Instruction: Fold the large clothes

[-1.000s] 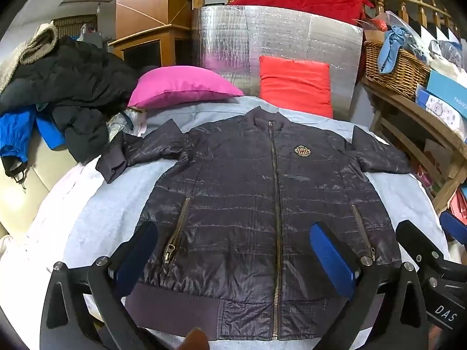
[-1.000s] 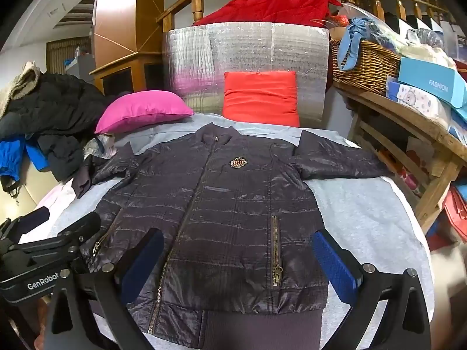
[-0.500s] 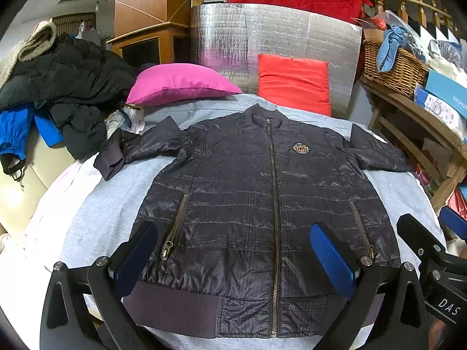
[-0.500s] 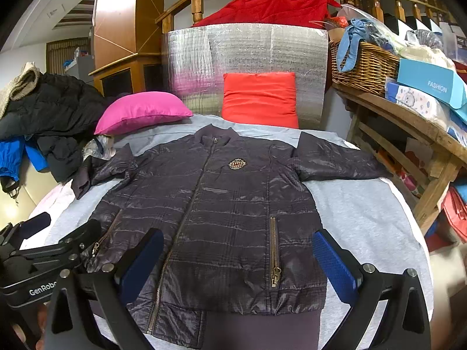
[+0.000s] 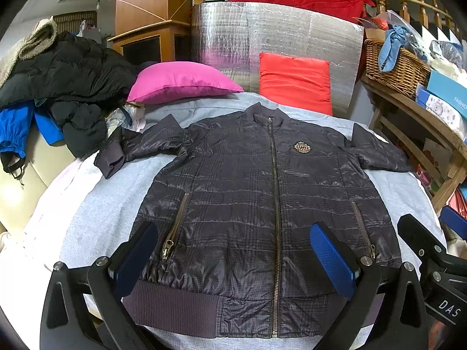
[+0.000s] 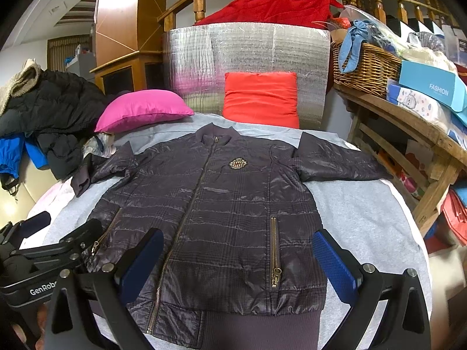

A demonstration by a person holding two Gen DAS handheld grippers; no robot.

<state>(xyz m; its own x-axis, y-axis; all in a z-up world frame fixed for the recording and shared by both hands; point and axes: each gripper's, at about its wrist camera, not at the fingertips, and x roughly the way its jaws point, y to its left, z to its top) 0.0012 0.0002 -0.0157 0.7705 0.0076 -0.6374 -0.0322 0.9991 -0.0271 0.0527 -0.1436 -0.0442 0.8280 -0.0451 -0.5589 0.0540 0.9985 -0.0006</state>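
Observation:
A dark quilted jacket lies flat and zipped on a grey sheet, front up, collar at the far end, both sleeves spread sideways. Its left sleeve cuff is crumpled. My left gripper hangs open above the hem with nothing between its blue pads. My right gripper is open too, over the lower front of the jacket. Each gripper shows at the edge of the other's view.
A pink pillow and a red pillow lean at the far end before a silver foil panel. Dark and blue coats pile up at the left. A wooden shelf with a wicker basket and boxes stands at the right.
Both views have pulled back and risen slightly, so the jacket's hem sits more fully in view. The jacket itself has not moved and both grippers stay open.

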